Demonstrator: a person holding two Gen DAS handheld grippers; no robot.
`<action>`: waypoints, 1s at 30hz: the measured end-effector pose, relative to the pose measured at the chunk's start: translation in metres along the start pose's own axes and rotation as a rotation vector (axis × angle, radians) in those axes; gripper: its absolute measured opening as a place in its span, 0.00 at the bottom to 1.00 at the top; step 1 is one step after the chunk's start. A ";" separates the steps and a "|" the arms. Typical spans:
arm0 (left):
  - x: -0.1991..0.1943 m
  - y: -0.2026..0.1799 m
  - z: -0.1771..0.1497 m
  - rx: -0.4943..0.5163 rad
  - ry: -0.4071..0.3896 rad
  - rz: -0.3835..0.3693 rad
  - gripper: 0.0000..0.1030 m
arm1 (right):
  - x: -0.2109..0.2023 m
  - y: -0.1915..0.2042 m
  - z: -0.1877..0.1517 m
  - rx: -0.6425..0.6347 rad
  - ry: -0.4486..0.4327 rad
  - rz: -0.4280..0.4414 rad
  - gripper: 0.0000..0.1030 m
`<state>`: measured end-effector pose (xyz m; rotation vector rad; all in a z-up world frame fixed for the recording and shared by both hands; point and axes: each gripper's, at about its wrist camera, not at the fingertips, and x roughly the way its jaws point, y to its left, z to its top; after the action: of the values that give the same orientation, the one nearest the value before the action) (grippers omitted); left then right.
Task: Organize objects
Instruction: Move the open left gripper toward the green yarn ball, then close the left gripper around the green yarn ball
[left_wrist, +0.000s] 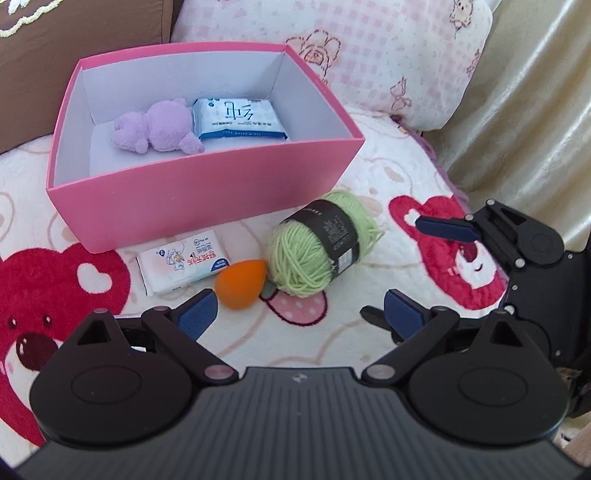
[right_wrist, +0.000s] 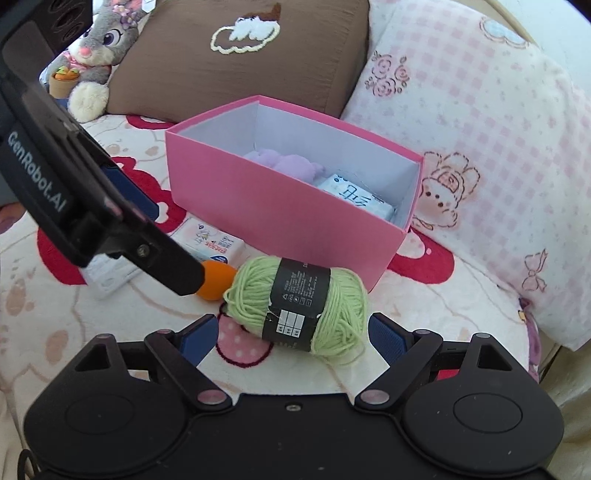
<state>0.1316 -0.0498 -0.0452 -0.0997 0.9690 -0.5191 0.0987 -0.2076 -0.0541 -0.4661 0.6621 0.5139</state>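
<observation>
Between the jaws: green yarn ball (right_wrist: 299, 302), lying on its side on the bear-print blanket (right_wrist: 461, 314), just ahead of the right gripper (right_wrist: 291, 332); pads wide apart, 1 at each end of the ball, neither touching it; likely lined up to close on it.
Left of the right jaws: orange sponge egg (right_wrist: 216, 278), touching the yarn; white tissue pack (right_wrist: 212, 242) beyond it, partly hidden by the left gripper's body crossing that view.
Ahead of the left jaws: left gripper (left_wrist: 299, 317) spread open and empty; sponge egg (left_wrist: 242, 282) just beside its left pad, yarn (left_wrist: 317, 251) ahead toward the middle; tissue pack (left_wrist: 183, 260) further left, hard by the box wall.
Beyond both jaws: pink box (left_wrist: 207, 199), open-topped, probably the collecting bin; purple plush toy (left_wrist: 159, 127) and blue-and-white packet (left_wrist: 240, 118) already inside, side by side.
Right of the left jaws: right gripper (left_wrist: 413, 266) low over the blanket.
Remaining: 3 items outside the box, so the job looks partway done.
Risk: soft yarn may squash or roll against the sponge when pinched.
</observation>
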 end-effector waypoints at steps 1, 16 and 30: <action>0.004 0.002 0.001 -0.002 0.007 -0.001 0.94 | 0.003 -0.001 -0.001 -0.001 -0.003 -0.002 0.88; 0.031 0.005 0.010 0.051 -0.015 0.005 0.93 | 0.045 -0.006 -0.007 -0.062 0.008 -0.049 0.88; 0.045 -0.024 0.009 0.187 -0.081 -0.022 0.89 | 0.078 -0.030 -0.027 0.022 0.042 0.012 0.88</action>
<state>0.1509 -0.0932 -0.0670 0.0364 0.8374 -0.6192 0.1565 -0.2234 -0.1184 -0.4536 0.7108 0.5083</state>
